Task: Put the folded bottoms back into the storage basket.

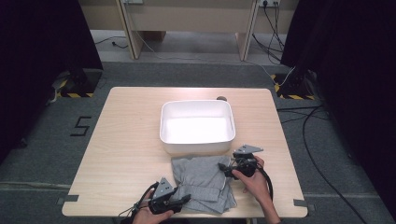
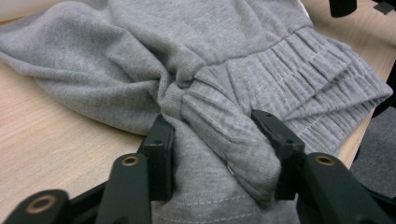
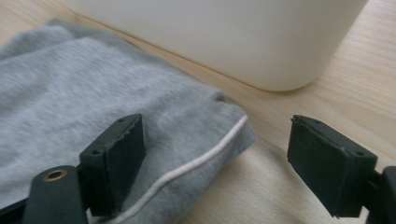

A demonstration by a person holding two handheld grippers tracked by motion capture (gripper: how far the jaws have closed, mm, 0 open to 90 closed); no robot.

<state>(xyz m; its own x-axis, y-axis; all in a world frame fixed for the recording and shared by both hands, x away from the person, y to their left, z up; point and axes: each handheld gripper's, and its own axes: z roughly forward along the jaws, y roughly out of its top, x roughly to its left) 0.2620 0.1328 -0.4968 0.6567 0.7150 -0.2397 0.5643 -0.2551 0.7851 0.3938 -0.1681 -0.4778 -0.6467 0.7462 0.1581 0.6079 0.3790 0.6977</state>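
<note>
Wooden table [image 1: 126,140] stands on grey carpet, carrying a white bin [image 1: 197,122] at its centre and a grey folded garment [image 1: 201,179] just in front of the bin, near the table's front edge. At left, the left gripper [image 1: 184,199] is clenched on a bunched fold of the garment [image 2: 219,130] beside its ribbed waistband [image 2: 317,79]. At right, the right gripper [image 1: 225,169] is released, jaws wide apart over a garment corner with a white cord [image 3: 187,170], close to the bin wall [image 3: 233,37]. Judged step: securing both ends before lifting. Close the right jaws fully on fabric, not cord alone, then raise both hands level. Lower garment layers are hidden, and which garment part the right corner belongs to is unclear.
</note>
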